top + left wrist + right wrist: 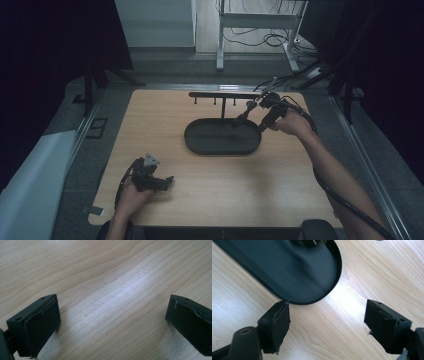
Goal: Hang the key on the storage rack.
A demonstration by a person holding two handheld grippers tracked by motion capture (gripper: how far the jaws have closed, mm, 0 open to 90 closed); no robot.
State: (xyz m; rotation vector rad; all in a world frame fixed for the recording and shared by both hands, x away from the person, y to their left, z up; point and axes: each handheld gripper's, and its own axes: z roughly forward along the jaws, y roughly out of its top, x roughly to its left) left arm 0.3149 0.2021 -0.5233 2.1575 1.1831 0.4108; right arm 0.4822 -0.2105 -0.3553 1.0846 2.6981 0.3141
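A black oval tray [196, 146] lies on the middle of the wooden table [220, 185], and a thin black T-shaped rack [222, 94] with small hooks rises from its far side. My right gripper [248, 125] hovers over the tray's right end, open. In the right gripper view the tray's rounded end [294, 270] lies just beyond the right gripper [324, 325], with bare wood between the jaws. My left gripper [169, 181] rests low near the table's front left, also open. In the left gripper view the left gripper [112, 320] has only wood grain between its jaws.
The table's front edge runs close to the left hand. Grey floor borders the table on both sides. Beyond the far edge stand a white desk frame [260, 22] and loose cables [272, 37]. Dark curtains hang at the left and right.
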